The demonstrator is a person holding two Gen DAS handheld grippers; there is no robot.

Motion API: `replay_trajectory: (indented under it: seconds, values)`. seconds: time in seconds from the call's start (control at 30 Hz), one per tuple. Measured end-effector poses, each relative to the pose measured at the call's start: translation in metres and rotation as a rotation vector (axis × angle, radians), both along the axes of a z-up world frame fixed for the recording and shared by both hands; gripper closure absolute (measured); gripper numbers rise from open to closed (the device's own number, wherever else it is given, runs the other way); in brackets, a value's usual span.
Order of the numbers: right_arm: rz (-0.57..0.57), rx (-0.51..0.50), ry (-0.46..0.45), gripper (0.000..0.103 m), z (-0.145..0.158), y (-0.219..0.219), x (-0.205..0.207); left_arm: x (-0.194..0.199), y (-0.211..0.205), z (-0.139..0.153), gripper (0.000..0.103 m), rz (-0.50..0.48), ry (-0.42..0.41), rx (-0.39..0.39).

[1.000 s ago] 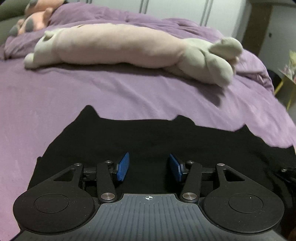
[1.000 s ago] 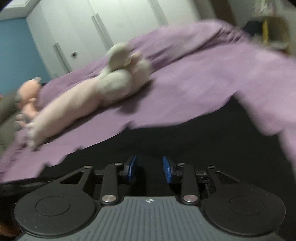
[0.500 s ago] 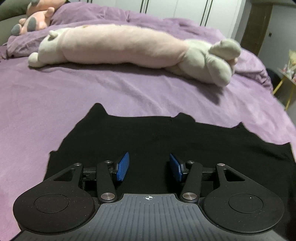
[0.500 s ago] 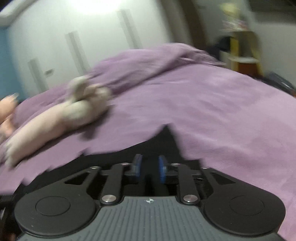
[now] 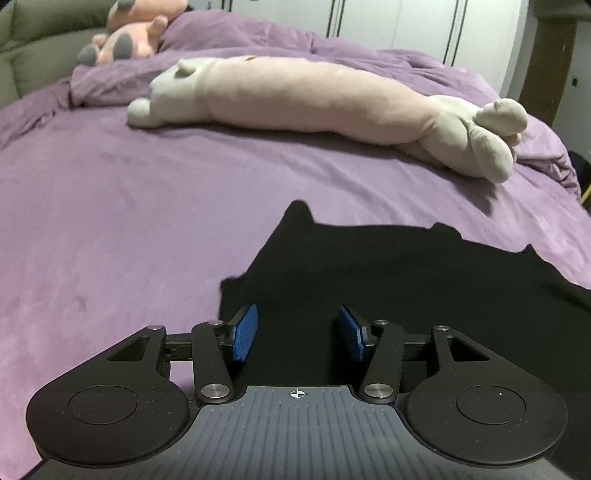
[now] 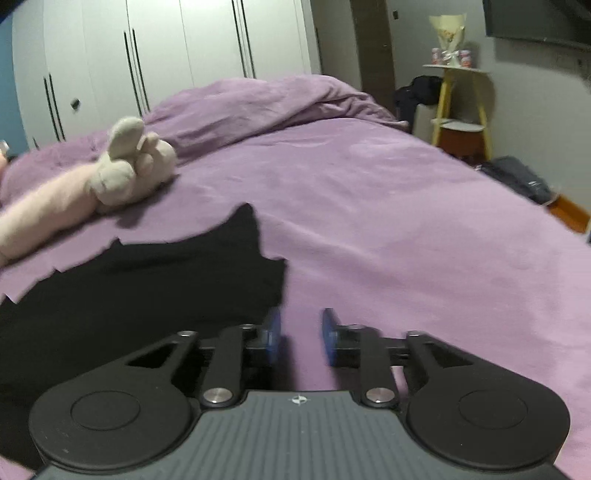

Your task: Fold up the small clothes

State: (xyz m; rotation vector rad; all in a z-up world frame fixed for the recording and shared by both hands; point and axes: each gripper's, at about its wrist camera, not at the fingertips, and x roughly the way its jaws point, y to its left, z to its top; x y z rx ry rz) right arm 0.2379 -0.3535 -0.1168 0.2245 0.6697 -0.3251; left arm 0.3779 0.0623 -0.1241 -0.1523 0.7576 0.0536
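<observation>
A small black garment (image 5: 388, 280) lies flat on the purple bedspread (image 5: 110, 221). In the left wrist view my left gripper (image 5: 299, 332) is open and empty, its blue pads over the garment's near left part, close to its left edge. In the right wrist view the garment (image 6: 147, 288) lies to the left. My right gripper (image 6: 301, 334) is open and empty over bare bedspread (image 6: 406, 221), just right of the garment's right edge. Whether the left pad touches the cloth I cannot tell.
A long pink and beige plush toy (image 5: 314, 99) lies across the bed beyond the garment; it also shows in the right wrist view (image 6: 122, 170). A pink plush (image 5: 136, 33) sits far left. A yellow side table (image 6: 461, 107) and dark bags (image 6: 517, 177) stand beside the bed's right edge.
Both grippers moved outward: the left toward the garment's left edge, the right off its right edge onto the bedspread. The right jaws narrowed, then opened again.
</observation>
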Motion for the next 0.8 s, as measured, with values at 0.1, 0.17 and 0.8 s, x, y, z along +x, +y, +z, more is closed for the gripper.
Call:
replay_trajectory:
  seconds: [0.1,0.17,0.8]
  values:
    - [-0.003,0.05,0.013,0.077,0.001,0.0,-0.02,-0.008,0.006,0.0,0.043,0.037,0.023,0.059]
    - [0.007,0.088,0.0,0.077,0.004,0.002,-0.036,-0.016,0.017,-0.001,0.042,0.071,0.03,0.06]
    - [-0.001,0.374,0.004,0.077,0.006,0.008,-0.059,-0.092,0.052,0.001,0.031,-0.061,0.131,-0.36]
